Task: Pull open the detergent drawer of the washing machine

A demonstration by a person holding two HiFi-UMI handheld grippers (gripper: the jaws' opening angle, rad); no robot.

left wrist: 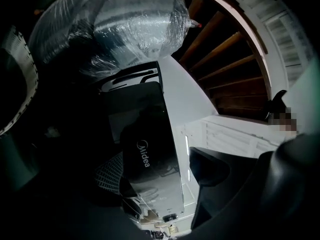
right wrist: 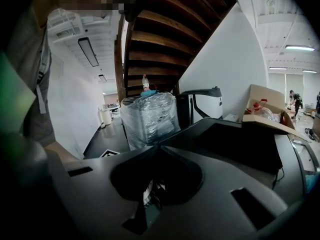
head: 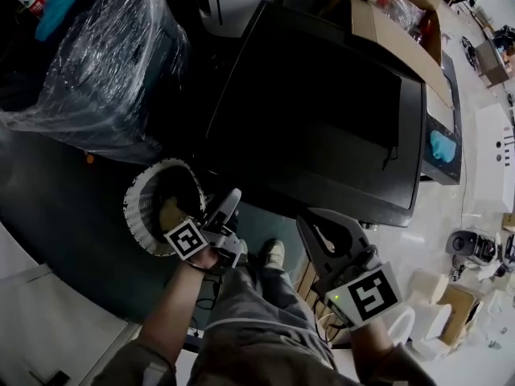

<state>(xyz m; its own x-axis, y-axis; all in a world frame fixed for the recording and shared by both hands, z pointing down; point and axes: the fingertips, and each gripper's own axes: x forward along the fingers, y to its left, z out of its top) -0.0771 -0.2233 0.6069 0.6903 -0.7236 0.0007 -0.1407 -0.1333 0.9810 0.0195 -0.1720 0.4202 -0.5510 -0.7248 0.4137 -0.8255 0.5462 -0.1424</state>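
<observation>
The black washing machine (head: 322, 127) fills the middle of the head view, seen from above, and its detergent drawer cannot be made out there. In the left gripper view its dark front panel (left wrist: 145, 154) with a brand print lies rolled sideways. My left gripper (head: 225, 207) hovers near the machine's front left corner. Its jaws (left wrist: 156, 164) stand wide open with nothing between them. My right gripper (head: 304, 222) hangs before the machine's front edge. Its jaws (right wrist: 157, 146) meet at the tips, empty, pointing over the machine's top (right wrist: 235, 134).
A round white basket (head: 141, 207) stands just left of my left gripper. A large plastic-wrapped bundle (head: 105, 63) sits left of the machine. A cardboard box (head: 386, 22) lies behind it. A wooden staircase (right wrist: 160, 34) rises overhead. The person's legs and shoe (head: 273, 254) are below.
</observation>
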